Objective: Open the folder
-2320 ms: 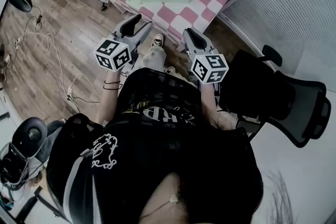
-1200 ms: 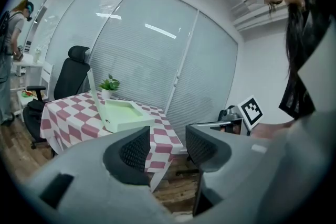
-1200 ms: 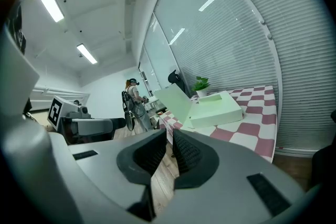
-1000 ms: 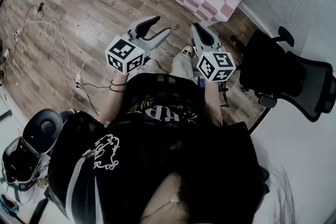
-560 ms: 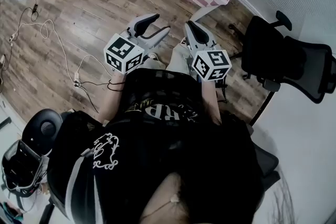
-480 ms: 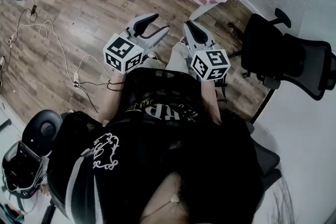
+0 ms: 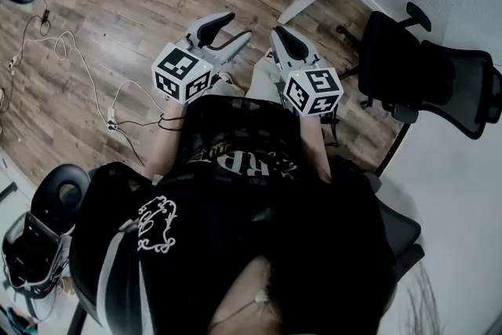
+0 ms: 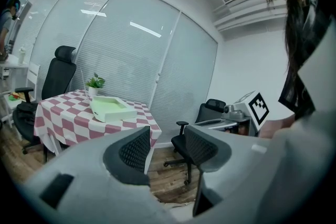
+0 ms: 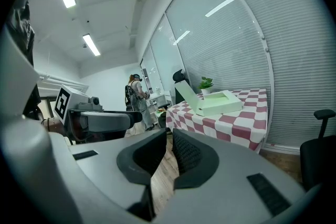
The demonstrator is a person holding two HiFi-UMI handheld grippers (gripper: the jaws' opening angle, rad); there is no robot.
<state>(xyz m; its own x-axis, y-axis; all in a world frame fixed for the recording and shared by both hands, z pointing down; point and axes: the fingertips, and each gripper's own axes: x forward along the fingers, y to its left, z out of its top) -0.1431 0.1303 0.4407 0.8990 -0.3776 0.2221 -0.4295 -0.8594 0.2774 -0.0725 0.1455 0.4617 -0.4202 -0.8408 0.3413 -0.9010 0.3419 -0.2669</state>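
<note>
Folder [image 9: 218, 103] — pale green, box-like — lies on the checked surface [image 9: 247, 124], just beside a small potted plant [image 9: 205, 84]. I read its cover as raised. In the right gripper view one flap stands tilted up at the folder's left edge, above a shallow tray-shaped body.

Both grippers are well apart from the folder, held side by side in front of the person's torso over the wood floor [image 7: 94, 74].

- Left gripper [image 8: 165, 147]: jaws spread, nothing between them.
- Right gripper [image 9: 169, 140]: jaws pressed together at the tips, nothing pinched.

A black office chair [image 7: 427, 82] stands to the right of the grippers in the head view.
</note>
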